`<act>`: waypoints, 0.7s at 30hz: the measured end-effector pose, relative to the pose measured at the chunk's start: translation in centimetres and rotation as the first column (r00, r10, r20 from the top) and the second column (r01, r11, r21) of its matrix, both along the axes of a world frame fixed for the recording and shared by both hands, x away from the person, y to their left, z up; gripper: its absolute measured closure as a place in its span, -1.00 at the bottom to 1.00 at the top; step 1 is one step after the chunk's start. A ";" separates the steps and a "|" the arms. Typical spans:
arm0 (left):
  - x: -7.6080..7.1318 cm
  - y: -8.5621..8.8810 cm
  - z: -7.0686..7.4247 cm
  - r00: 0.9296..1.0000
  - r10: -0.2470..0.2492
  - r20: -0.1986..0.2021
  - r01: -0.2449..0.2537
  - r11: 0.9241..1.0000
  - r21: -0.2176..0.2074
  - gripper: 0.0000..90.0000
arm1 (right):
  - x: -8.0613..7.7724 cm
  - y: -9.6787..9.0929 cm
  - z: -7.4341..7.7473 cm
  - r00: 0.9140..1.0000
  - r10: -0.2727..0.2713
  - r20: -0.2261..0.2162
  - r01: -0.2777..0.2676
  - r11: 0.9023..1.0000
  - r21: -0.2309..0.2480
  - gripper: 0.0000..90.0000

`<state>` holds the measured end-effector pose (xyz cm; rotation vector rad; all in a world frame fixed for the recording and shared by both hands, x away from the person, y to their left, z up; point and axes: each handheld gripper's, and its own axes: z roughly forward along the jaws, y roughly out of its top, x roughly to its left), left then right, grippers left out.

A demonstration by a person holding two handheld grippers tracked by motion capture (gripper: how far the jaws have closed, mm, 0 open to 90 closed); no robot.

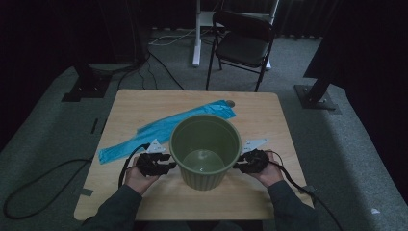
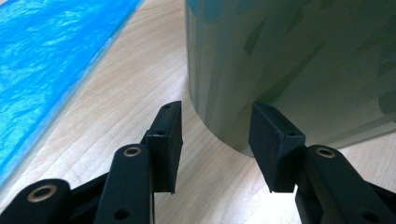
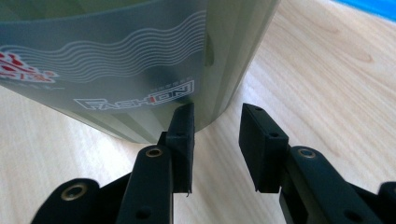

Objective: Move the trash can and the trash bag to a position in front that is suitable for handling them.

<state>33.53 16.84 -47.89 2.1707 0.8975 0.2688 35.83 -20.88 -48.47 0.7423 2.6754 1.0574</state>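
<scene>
The green bin (image 1: 205, 150) blocks the table's middle, the blue bag (image 1: 163, 129) lies behind-left; the near edge is free.

Dim room, dark curtained walls. Grey carpet floor (image 1: 53, 120) with black cables (image 1: 29, 190) and a white cable. Light wooden table (image 1: 144, 103), square, rounded corners. Black folding chair (image 1: 243, 41) behind it; white stand leg (image 1: 196, 33) beside; black stand bases (image 1: 86, 86) either side

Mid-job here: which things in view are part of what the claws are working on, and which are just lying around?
In the job:
- green bin, standing on the table
- left claw, open at the bin's left side
- right claw, open at its right side

Lying about:
- blue plastic bag, flat behind the bin
- folding chair and floor cables
</scene>
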 end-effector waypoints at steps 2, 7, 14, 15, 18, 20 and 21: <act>0.2 0.3 0.0 1.000 0.009 0.010 -0.009 1.000 0.004 0.22 | 0.3 0.3 0.0 1.000 -0.001 0.005 0.001 1.000 0.002 0.46; 0.7 0.7 0.1 1.000 0.018 0.024 -0.018 1.000 0.021 0.20 | 1.0 0.9 -0.1 1.000 -0.014 -0.001 0.014 1.000 0.008 0.43; 1.9 3.1 0.7 0.994 0.097 0.051 -0.097 0.995 0.002 0.18 | 1.2 -0.2 -0.7 0.998 -0.055 -0.002 0.054 0.995 -0.078 0.29; 2.1 3.4 0.8 0.992 0.112 0.052 -0.113 0.994 0.002 0.18 | 1.3 -0.6 -0.8 0.998 -0.066 -0.007 0.065 0.995 -0.078 0.29; 2.8 4.5 1.3 0.988 0.140 0.063 -0.140 0.990 0.002 0.16 | 1.3 -1.9 -0.9 0.995 -0.098 -0.022 0.096 0.993 -0.068 0.29; 3.2 4.9 1.5 0.987 0.150 0.064 -0.150 0.989 -0.002 0.16 | 1.1 -2.4 -1.0 0.994 -0.108 -0.019 0.107 0.991 -0.077 0.27; 3.4 5.0 1.5 0.986 0.153 0.068 -0.154 0.988 0.003 0.16 | 1.1 -2.7 -1.0 0.993 -0.117 -0.016 0.115 0.990 -0.087 0.26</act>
